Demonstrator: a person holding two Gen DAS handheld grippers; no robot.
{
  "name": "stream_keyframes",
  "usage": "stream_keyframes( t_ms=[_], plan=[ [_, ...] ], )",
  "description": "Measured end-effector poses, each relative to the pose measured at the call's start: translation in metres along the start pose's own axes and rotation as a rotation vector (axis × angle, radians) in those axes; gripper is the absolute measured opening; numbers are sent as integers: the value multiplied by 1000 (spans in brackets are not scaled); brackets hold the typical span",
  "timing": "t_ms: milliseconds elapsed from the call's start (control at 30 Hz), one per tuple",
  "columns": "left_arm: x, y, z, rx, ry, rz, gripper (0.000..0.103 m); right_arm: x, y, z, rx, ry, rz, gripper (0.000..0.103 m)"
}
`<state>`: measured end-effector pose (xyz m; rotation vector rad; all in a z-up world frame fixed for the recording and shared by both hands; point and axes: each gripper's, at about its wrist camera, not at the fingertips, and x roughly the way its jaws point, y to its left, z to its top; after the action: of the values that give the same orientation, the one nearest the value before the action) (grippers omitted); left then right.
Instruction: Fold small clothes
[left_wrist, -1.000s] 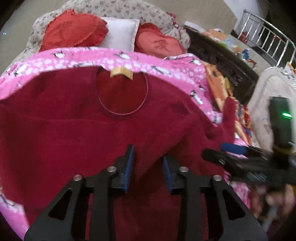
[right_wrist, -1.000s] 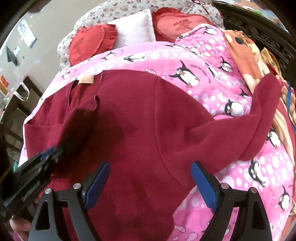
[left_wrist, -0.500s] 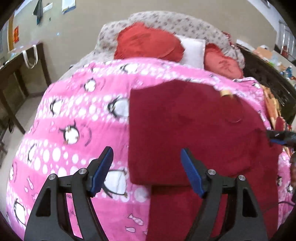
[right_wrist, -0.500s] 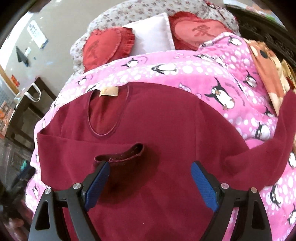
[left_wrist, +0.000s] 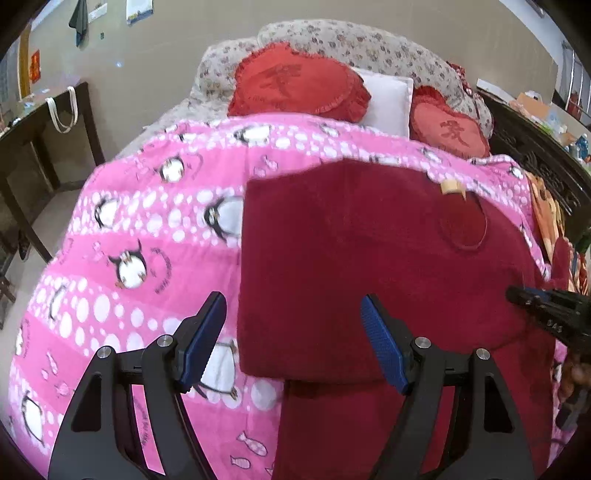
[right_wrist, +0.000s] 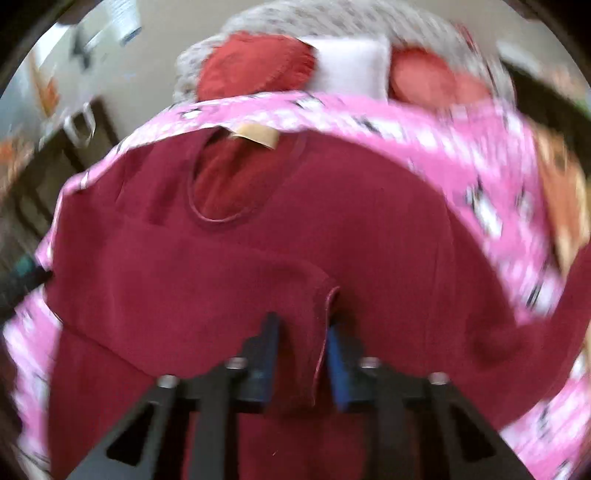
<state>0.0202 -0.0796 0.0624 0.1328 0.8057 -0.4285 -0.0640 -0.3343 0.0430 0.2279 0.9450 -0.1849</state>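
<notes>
A maroon sweater (left_wrist: 369, 240) lies face up on the pink penguin blanket (left_wrist: 147, 221), its tan neck label (left_wrist: 451, 187) at the far end. Its left side is folded in, giving a straight left edge. My left gripper (left_wrist: 291, 299) hangs open above that edge, pads touching nothing. In the blurred right wrist view the sweater (right_wrist: 369, 221) has one sleeve laid across its body, and my right gripper (right_wrist: 303, 323) is shut on that sleeve's cuff (right_wrist: 325, 295). The right gripper (left_wrist: 517, 295) also shows at the right edge of the left wrist view.
Two red heart cushions (left_wrist: 295, 81) (left_wrist: 448, 129) and a white pillow (left_wrist: 388, 99) lie at the bed's head. A dark table (left_wrist: 37, 129) stands to the left, dark carved furniture (left_wrist: 535, 155) to the right. An orange blanket (left_wrist: 546, 206) lies beside the pink one.
My left gripper let go of the cloth, opened and swung left over the sweater's folded edge. My right gripper moved over the folded sleeve's cuff and shut on it.
</notes>
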Motion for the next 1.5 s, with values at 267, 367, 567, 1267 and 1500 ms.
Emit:
stream_keyframes(
  t_ms=[267, 367, 567, 1267, 1500],
  plan=[
    [26, -27, 16, 24, -8, 15, 76, -30, -44, 24, 123, -123, -95, 4],
    [52, -33, 13, 26, 54, 38, 76, 3, -59, 22, 143, 27, -98, 15],
    [75, -19, 6, -30, 112, 39, 76, -37, -55, 9, 146, -93, -99, 26],
    [25, -58, 0, 29, 52, -10, 76, -18, -259, 19, 532, 52, -316, 64],
    [26, -61, -8, 51, 81, 1, 76, 13, -303, 6, 578, 122, -355, 35]
  ],
)
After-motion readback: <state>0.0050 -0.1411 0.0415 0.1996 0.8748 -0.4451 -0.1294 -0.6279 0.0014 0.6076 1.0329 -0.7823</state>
